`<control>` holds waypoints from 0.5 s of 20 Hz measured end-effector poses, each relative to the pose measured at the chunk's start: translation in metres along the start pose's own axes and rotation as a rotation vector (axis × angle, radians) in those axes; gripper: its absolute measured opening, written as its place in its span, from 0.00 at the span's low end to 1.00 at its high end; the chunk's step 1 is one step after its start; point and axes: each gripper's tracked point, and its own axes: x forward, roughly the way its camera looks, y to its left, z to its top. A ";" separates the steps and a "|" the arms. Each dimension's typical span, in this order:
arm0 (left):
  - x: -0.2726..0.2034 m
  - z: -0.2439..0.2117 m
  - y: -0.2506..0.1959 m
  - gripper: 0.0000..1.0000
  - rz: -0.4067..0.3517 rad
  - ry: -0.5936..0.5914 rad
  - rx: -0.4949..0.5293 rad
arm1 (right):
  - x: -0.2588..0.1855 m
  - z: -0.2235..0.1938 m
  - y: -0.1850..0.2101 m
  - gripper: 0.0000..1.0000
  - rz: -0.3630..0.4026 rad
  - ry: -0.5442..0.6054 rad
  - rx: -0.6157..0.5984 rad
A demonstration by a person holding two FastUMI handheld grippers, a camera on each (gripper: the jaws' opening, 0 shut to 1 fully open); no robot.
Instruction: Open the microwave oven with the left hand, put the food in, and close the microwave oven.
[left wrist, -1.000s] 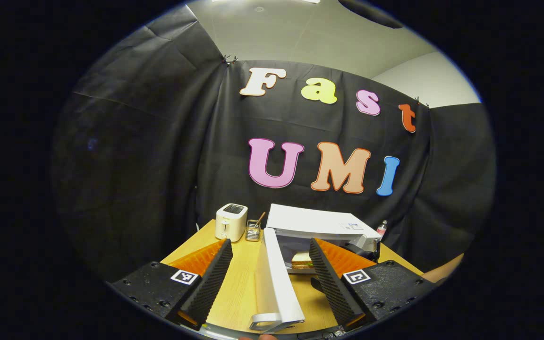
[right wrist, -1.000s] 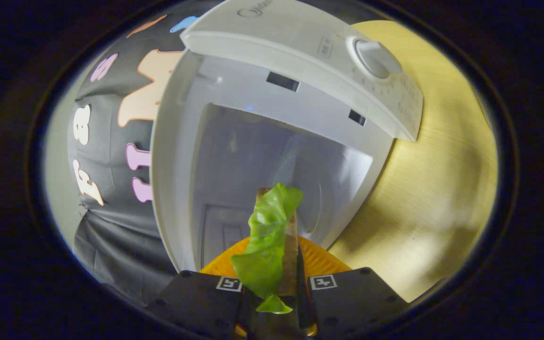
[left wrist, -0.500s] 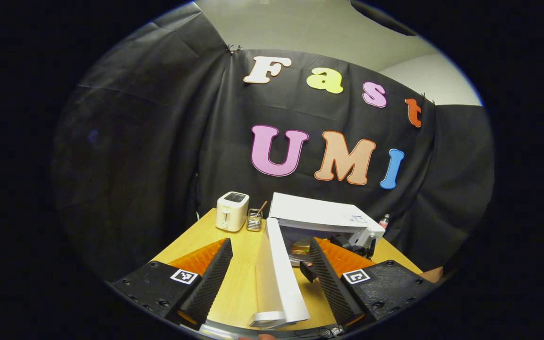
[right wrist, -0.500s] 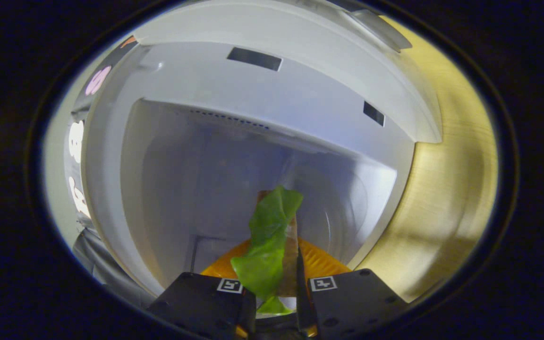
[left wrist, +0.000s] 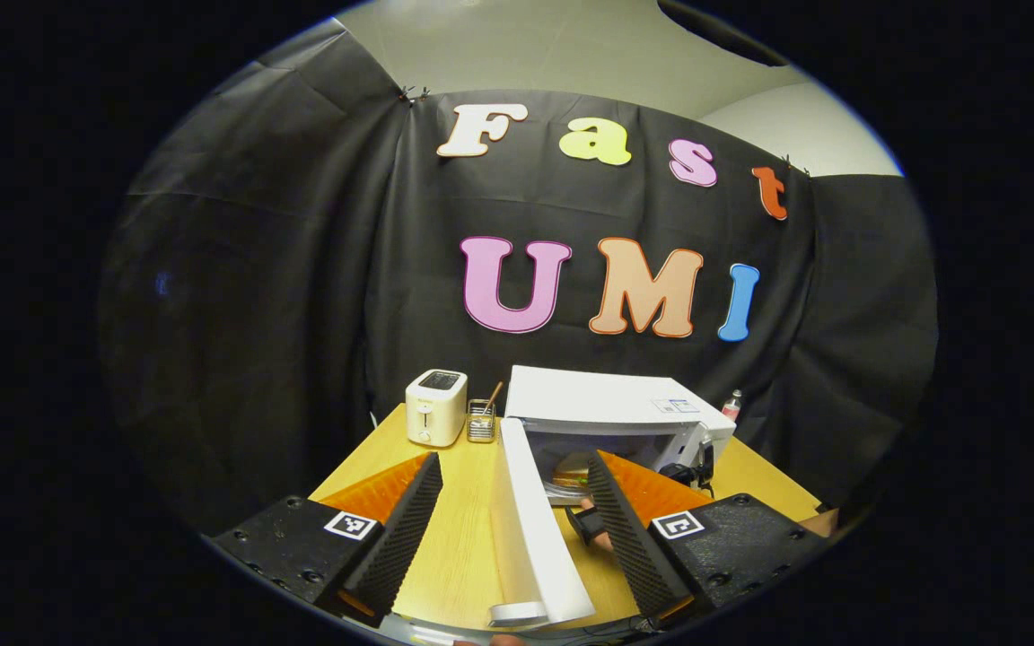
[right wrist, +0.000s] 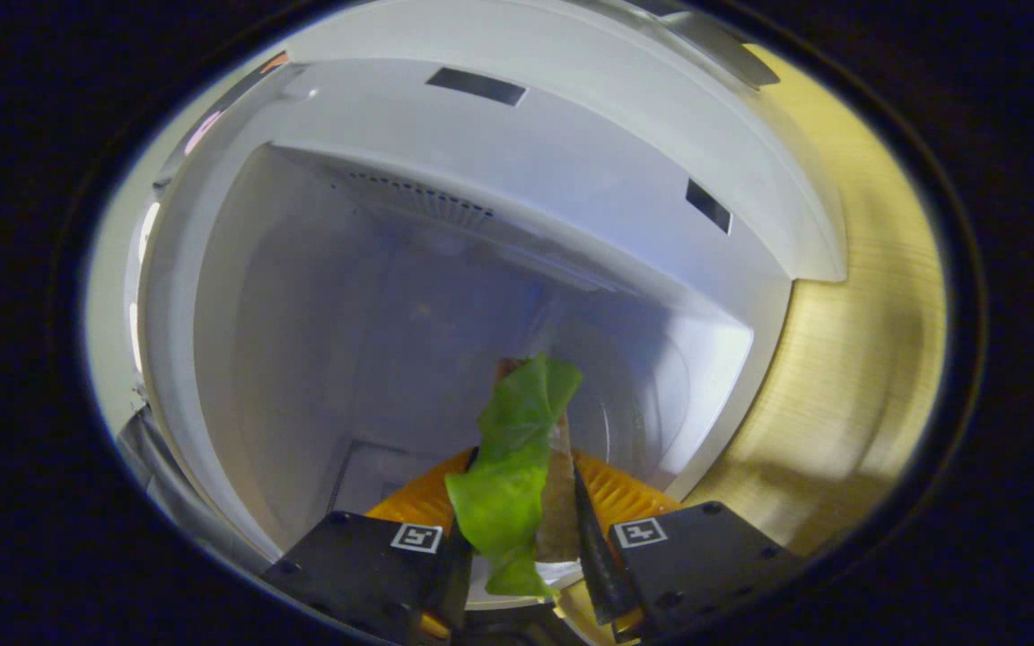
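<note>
your left gripper [left wrist: 510,520] hung back from the wooden table [left wrist: 459,547] with its fingers spread wide apart and nothing between them. ahead of it the white microwave [left wrist: 607,414] stood with its door [left wrist: 530,529] swung open toward you, edge-on between the fingers. a white toaster [left wrist: 434,407] and a small wire holder [left wrist: 481,422] stood just left of the microwave.

your right gripper [right wrist: 521,547] was clamped on the sandwich [right wrist: 526,458], bread with a green lettuce leaf draped over it, held at the mouth of the microwave cavity [right wrist: 427,296]. in the left gripper view you could see the sandwich [left wrist: 571,467] inside the opening.
</note>
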 end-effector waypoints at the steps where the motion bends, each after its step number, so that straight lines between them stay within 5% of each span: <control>1: -0.001 -0.002 0.000 0.95 0.003 0.005 0.001 | 0.001 -0.004 0.003 0.46 0.014 -0.008 -0.016; 4: -0.003 -0.003 0.005 0.96 0.019 0.011 -0.005 | 0.003 0.000 0.014 0.79 0.020 -0.033 -0.085; 10: -0.010 -0.007 0.013 0.96 0.051 0.023 0.008 | 0.005 0.013 0.019 0.87 -0.026 -0.071 -0.279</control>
